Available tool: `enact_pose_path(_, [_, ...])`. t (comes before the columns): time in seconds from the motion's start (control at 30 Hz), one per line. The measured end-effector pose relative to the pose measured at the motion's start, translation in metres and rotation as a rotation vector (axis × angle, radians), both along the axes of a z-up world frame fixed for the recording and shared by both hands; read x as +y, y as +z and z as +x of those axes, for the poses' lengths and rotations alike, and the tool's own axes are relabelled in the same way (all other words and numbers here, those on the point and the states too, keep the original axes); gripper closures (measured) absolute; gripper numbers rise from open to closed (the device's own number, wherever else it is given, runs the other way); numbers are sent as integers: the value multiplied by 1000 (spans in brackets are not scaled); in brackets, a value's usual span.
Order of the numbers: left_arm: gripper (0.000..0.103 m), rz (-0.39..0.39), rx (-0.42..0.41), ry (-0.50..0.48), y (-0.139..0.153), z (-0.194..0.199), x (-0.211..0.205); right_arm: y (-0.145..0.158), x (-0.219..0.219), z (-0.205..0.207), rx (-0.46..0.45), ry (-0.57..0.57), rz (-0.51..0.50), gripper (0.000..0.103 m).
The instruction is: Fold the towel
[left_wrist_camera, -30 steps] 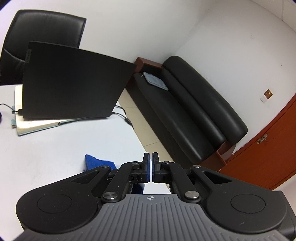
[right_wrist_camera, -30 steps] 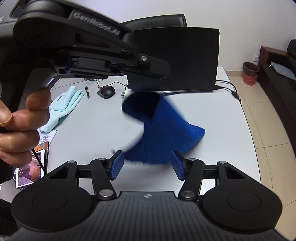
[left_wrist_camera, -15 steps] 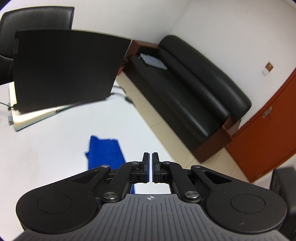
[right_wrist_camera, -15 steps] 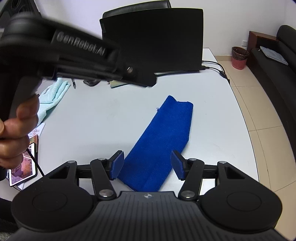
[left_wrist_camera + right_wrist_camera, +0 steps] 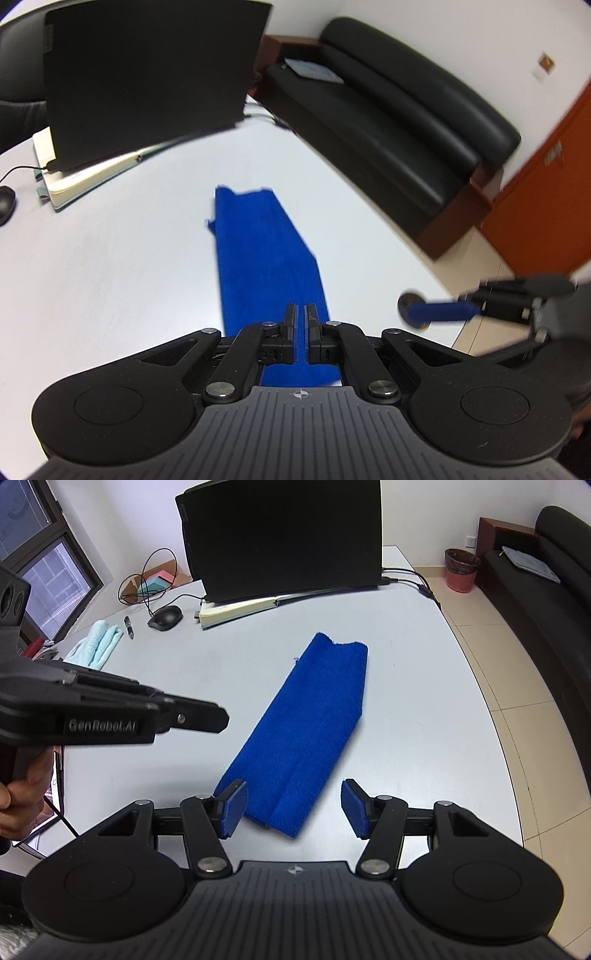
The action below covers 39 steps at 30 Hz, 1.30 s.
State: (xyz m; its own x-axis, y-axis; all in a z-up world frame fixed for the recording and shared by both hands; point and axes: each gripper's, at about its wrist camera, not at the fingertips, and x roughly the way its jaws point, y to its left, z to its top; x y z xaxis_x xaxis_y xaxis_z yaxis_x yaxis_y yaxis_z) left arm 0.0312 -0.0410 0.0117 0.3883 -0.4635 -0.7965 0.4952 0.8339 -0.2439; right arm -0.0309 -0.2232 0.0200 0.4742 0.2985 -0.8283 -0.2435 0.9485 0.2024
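Observation:
A blue towel (image 5: 306,731) lies folded into a long narrow strip on the white table (image 5: 424,709). It also shows in the left wrist view (image 5: 264,254). My right gripper (image 5: 293,808) is open and empty, its blue pads either side of the towel's near end, above it. My left gripper (image 5: 300,317) is shut with nothing between its pads, just above the towel's near end; from the right wrist view it reaches in from the left (image 5: 207,720). The right gripper shows at the right of the left wrist view (image 5: 443,312).
A black laptop (image 5: 288,535) on a notebook stands at the back of the table. A mouse (image 5: 165,617), a pen and a light teal cloth (image 5: 98,644) lie at the back left. The table edge curves on the right, with a black sofa (image 5: 406,110) beyond.
The towel went from held up and swinging to lying flat as a strip. My left gripper has come down from high above to the towel's near end. The right gripper stays open.

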Motion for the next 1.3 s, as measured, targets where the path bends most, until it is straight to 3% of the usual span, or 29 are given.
enact_pose_path(0.17, [74,76,-18,-97,-18,-15,-7,-6,-3,-12,22,-30,-3,46])
enact_pose_path(0.27, [68,108,-17,-135,-29,-21,-11,-9,-5,-17,32,-46,-4,46])
enact_pose_path(0.63, [67,215,-25,-229,-66,-24,-22,-15,-16,-34,49,-108,-6,46])
enact_pose_path(1.3, [67,352,-147,-337,-83,-37,-40,-18,-27,-40,59,-144,5,46])
